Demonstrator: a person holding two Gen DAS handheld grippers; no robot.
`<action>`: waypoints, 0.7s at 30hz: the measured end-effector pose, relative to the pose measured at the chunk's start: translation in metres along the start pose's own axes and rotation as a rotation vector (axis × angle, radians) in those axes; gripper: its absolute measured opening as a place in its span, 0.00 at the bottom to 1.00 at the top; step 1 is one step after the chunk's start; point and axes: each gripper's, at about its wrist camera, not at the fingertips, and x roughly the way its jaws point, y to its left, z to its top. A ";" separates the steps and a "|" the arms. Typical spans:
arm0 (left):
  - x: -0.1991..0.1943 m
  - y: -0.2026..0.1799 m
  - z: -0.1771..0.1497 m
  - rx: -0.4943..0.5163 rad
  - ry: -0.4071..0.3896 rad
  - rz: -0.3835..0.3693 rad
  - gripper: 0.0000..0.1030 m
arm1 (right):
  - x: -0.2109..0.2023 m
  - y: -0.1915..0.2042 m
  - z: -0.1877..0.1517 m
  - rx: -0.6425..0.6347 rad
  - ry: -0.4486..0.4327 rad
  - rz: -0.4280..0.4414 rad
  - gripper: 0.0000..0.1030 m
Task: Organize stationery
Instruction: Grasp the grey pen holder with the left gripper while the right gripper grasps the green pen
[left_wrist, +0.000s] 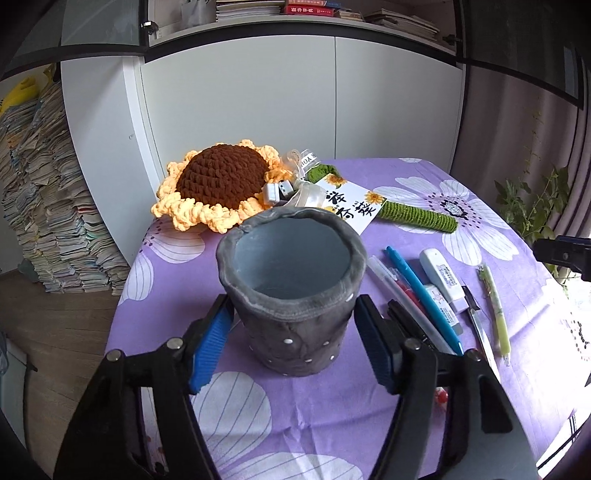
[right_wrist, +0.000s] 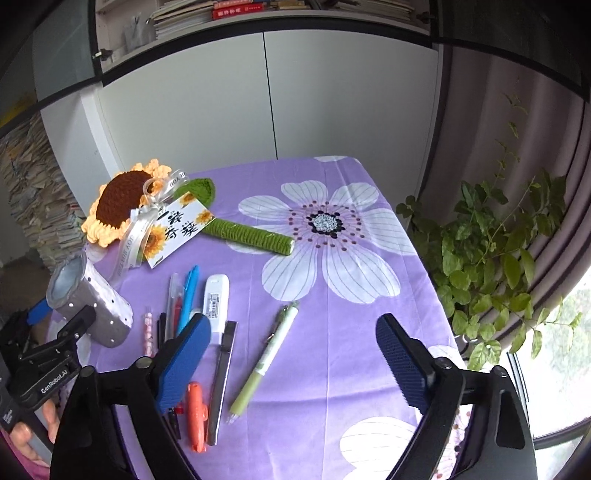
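Grey plush pen holder (left_wrist: 291, 291) between left tool (left_wrist: 295, 343) pads

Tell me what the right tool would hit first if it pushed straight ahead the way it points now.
Most likely the pale green pen, which lies on the purple tablecloth between the open fingers of the right tool. Depth is hard to judge, so it might meet bare cloth beside the pen.

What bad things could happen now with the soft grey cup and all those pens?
1. The soft grey fabric pen holder sits between the left gripper pads; a squeeze might crumple it or tip it over.
2. It stands near the purple flowered tablecloth's edge, so a push could slide it off.
3. The pale green pen lies between the open right gripper fingers; being round, it could roll away when nudged.
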 end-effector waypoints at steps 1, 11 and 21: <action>0.000 0.001 0.000 0.003 -0.004 -0.010 0.64 | 0.004 0.001 0.001 0.002 0.019 0.009 0.60; -0.018 0.007 -0.013 0.050 -0.024 -0.076 0.64 | 0.055 -0.006 0.002 0.114 0.245 0.109 0.24; -0.027 0.002 -0.020 0.088 -0.026 -0.073 0.65 | 0.089 -0.012 0.011 0.182 0.350 0.067 0.24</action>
